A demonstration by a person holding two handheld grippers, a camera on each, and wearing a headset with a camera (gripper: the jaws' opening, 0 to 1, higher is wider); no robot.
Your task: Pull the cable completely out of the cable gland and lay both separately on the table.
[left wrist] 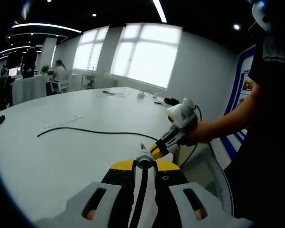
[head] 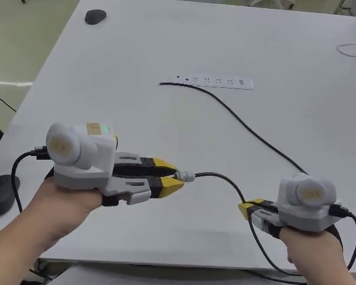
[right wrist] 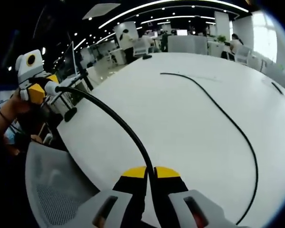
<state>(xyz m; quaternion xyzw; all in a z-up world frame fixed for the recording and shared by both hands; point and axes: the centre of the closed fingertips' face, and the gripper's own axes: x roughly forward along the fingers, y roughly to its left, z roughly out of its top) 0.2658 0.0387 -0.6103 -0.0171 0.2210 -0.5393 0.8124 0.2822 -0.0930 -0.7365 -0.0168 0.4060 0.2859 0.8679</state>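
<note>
My left gripper is shut on a small grey cable gland, which pokes out between the yellow tips. A black cable runs out of the gland, arches to the right and enters my right gripper, which is shut on it. In the right gripper view the cable rises from between the yellow tips and curves off to the left gripper. Past the right gripper, the rest of the cable lies across the white table toward the far side.
A white power strip lies mid-table beside the cable's far end. A dark mouse-like object rests near the far left corner. Another dark object sits below the table's left edge. A mesh chair stands by the near edge.
</note>
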